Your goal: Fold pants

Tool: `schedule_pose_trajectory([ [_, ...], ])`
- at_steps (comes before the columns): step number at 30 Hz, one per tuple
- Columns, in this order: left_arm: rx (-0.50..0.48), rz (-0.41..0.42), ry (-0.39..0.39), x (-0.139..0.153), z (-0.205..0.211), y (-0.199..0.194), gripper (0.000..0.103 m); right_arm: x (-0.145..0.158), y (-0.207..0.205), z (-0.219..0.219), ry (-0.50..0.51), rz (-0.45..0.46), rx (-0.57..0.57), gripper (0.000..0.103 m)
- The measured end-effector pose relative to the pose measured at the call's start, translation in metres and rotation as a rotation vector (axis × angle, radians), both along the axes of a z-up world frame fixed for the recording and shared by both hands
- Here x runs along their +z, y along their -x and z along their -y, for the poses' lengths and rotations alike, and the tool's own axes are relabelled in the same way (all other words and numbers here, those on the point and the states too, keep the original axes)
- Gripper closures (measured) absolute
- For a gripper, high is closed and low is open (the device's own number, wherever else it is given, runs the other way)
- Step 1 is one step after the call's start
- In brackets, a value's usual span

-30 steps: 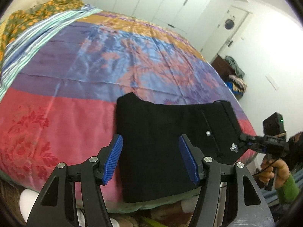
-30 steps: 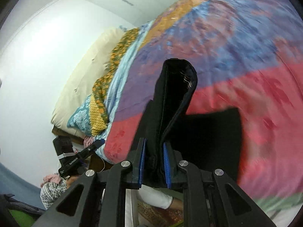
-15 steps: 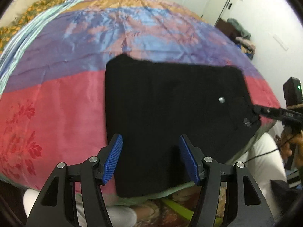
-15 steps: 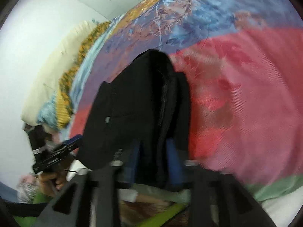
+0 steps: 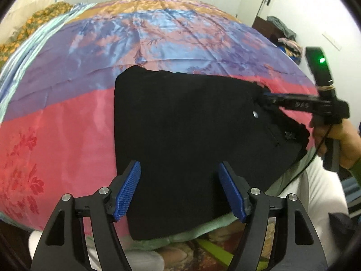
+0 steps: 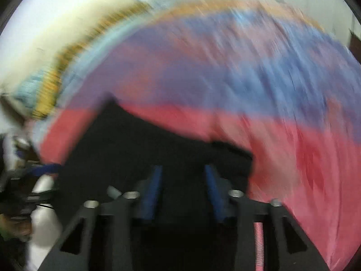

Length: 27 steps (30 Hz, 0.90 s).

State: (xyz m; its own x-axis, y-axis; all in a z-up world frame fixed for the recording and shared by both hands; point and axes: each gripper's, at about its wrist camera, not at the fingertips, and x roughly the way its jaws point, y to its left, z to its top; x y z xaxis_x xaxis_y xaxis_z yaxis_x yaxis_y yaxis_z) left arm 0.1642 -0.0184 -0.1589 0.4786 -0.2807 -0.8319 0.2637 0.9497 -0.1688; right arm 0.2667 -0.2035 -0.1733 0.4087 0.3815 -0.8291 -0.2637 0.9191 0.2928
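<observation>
The black pants (image 5: 187, 131) lie folded flat on the red band of the bedspread, near the bed's front edge, with a silver button toward the right. My left gripper (image 5: 179, 189) is open and empty, hovering over the pants' near edge. My right gripper (image 5: 262, 97) reaches in from the right, its tips at the pants' far right corner. In the blurred right wrist view the right gripper (image 6: 182, 194) has its blue pads apart over the black pants (image 6: 140, 149).
The bed is covered by a bedspread (image 5: 158, 38) banded in red, purple and blue. Patterned pillows (image 5: 33, 24) lie at the far left. White cupboards and a door stand behind; a dark stand with piled clothes (image 5: 279, 33) is at the right.
My right gripper has laid the lifted fold of the pants down and opened. It has moved from the pants' near right edge to their far right corner. My left gripper stays open.
</observation>
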Motion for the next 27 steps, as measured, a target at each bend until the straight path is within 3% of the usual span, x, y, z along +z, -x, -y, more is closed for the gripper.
schedule_pose_trajectory([
  [6,0.038,0.026,0.002,0.013,-0.002,0.005,0.03,0.064,0.056,0.0,0.001,0.137,0.039,0.07],
  [9,0.047,0.008,-0.009,0.006,0.001,0.004,0.029,0.077,0.096,-0.009,-0.053,0.16,0.107,0.07],
  [11,0.049,-0.022,-0.048,-0.006,0.008,0.004,0.029,0.068,0.116,-0.02,-0.022,0.149,0.147,0.07],
  [13,0.051,-0.029,-0.092,-0.013,0.014,0.004,0.026,0.027,0.12,-0.025,0.033,0.029,0.149,0.07],
  [15,0.046,-0.026,-0.121,-0.015,0.019,0.006,0.024,0.009,0.121,-0.02,-0.029,-0.011,0.103,0.072],
  [27,0.043,-0.018,-0.142,-0.016,0.024,0.009,0.02,0.009,0.124,-0.022,-0.023,0.026,0.078,0.072],
])
